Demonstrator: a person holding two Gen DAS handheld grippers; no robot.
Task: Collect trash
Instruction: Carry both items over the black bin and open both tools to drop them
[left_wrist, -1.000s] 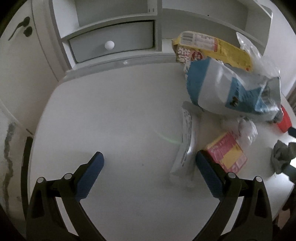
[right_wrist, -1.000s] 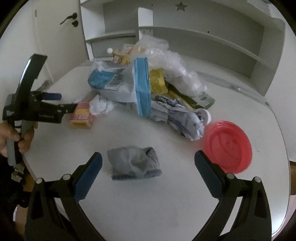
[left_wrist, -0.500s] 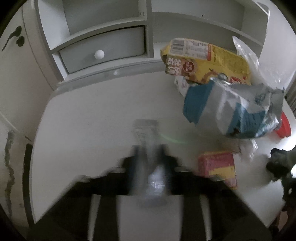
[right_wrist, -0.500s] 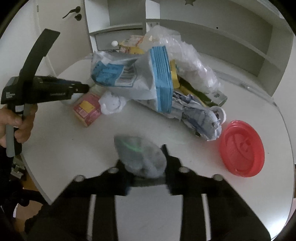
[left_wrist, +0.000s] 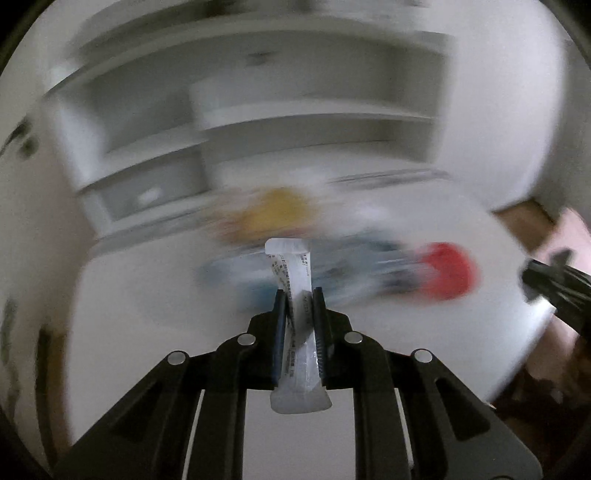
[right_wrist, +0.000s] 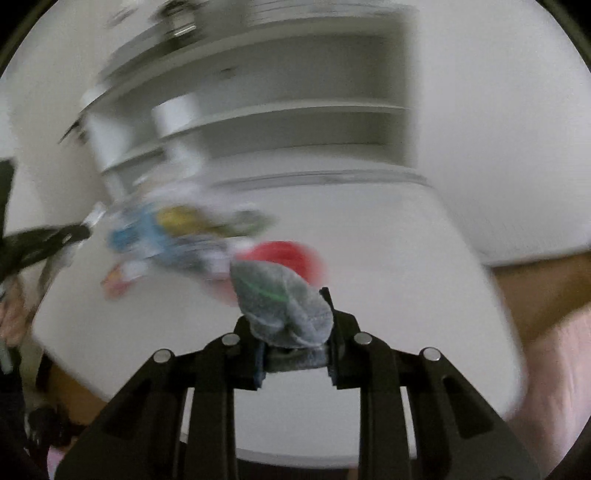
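Observation:
My left gripper (left_wrist: 298, 295) is shut on a long clear plastic wrapper (left_wrist: 291, 273) with printed text, held up above the white table (left_wrist: 155, 295). My right gripper (right_wrist: 291, 306) is shut on a crumpled grey cloth (right_wrist: 280, 299), also lifted off the table (right_wrist: 388, 258). The trash pile lies blurred behind: a yellow bag (left_wrist: 273, 214), a blue and white bag (right_wrist: 140, 236) and a red lid (left_wrist: 445, 269), which also shows in the right wrist view (right_wrist: 291, 254). The left gripper's arm shows in the right wrist view (right_wrist: 40, 243).
A white shelf unit with a drawer (left_wrist: 147, 192) stands behind the table. A small pink and yellow packet (right_wrist: 118, 277) lies at the pile's near side. The table's right edge (left_wrist: 524, 295) drops to a brown floor. Both views are motion-blurred.
Both grippers were open over the table a second ago. The left closed on the plastic wrapper, the right on the grey cloth, and both have lifted up and back from the table.

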